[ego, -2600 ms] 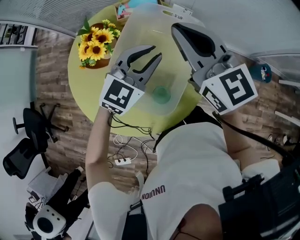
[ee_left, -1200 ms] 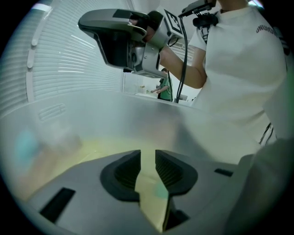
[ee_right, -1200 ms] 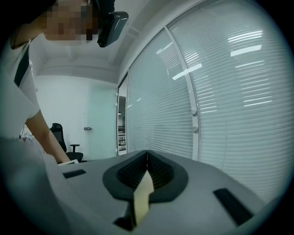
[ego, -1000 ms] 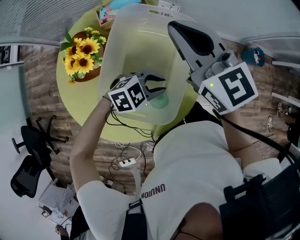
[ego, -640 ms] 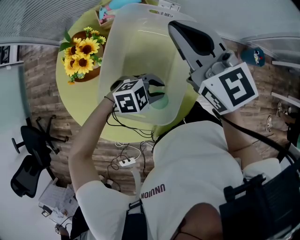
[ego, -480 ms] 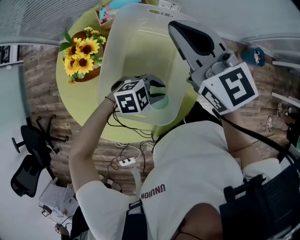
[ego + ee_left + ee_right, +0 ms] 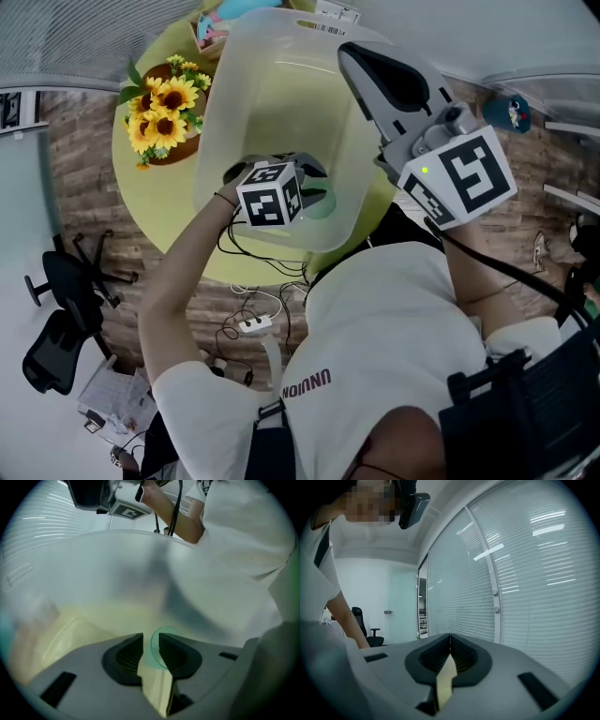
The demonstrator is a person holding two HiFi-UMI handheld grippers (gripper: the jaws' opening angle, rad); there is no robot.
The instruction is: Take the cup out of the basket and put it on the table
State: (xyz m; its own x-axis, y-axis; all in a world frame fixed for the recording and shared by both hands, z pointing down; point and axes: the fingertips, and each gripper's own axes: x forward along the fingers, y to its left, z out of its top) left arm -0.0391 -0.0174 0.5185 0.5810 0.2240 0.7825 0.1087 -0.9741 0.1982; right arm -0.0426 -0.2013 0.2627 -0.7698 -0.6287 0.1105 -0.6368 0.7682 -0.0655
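A translucent plastic basket (image 7: 272, 103) stands on the round yellow-green table (image 7: 159, 202). A small green cup (image 7: 321, 201) lies low inside it, near the front wall. My left gripper (image 7: 314, 186) reaches down into the basket; in the left gripper view the jaws of the left gripper (image 7: 151, 644) stand narrow with the cup's (image 7: 162, 630) thin rim wall between the pads. My right gripper (image 7: 354, 56) is held high at the basket's right side, shut and holding nothing; in the right gripper view the right gripper (image 7: 450, 638) points at window blinds.
A pot of sunflowers (image 7: 161, 111) stands on the table left of the basket, and small colourful things (image 7: 212, 26) lie at the far edge. Below are a wood floor, a black office chair (image 7: 56, 323) and a power strip with cables (image 7: 248, 323).
My left gripper has gone from above the basket down into it, turned, and narrowed its jaws onto the cup's rim. The right gripper has stayed put.
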